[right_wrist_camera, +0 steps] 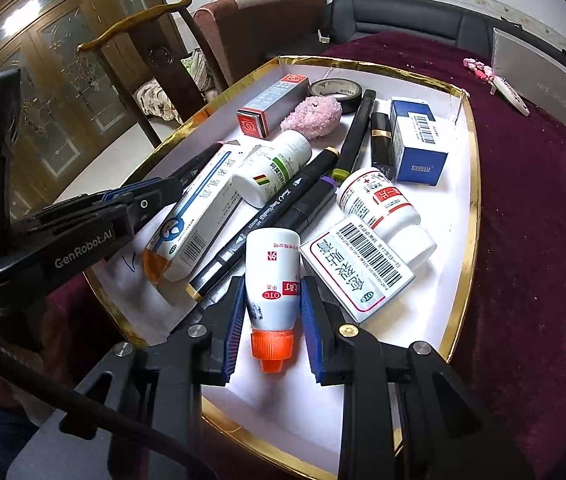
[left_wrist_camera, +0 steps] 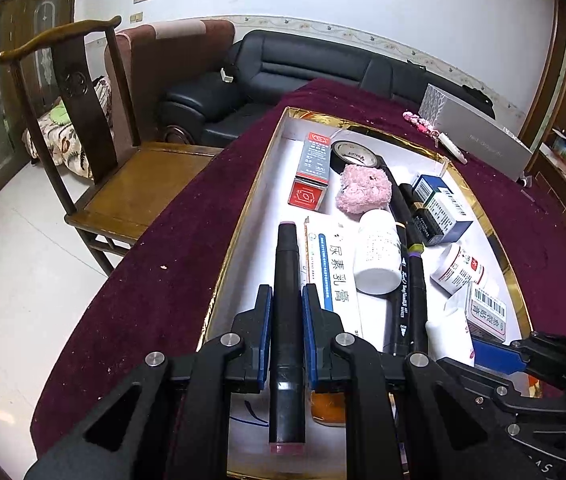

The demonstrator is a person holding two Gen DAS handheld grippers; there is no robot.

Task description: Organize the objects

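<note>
A white tray with a gold rim (left_wrist_camera: 243,216) lies on the maroon tablecloth and holds several items. My left gripper (left_wrist_camera: 287,292) is shut on a black marker (left_wrist_camera: 286,248), which points away along the fingers over the tray's left side. My right gripper (right_wrist_camera: 271,284) is shut on a white squeeze bottle with an orange cap (right_wrist_camera: 273,264), cap towards the camera, just above the tray's near part. Beside the bottle lie a barcode box (right_wrist_camera: 357,264), two black markers (right_wrist_camera: 283,204) and a long white carton (right_wrist_camera: 199,216).
Further in the tray are a red-and-grey box (left_wrist_camera: 313,168), a tape roll (left_wrist_camera: 353,154), a pink fluffy toy (left_wrist_camera: 365,188), pill bottles (left_wrist_camera: 379,252) and a blue box (left_wrist_camera: 443,208). A grey box (left_wrist_camera: 479,136) stands on the cloth behind. A wooden chair (left_wrist_camera: 83,120) stands left.
</note>
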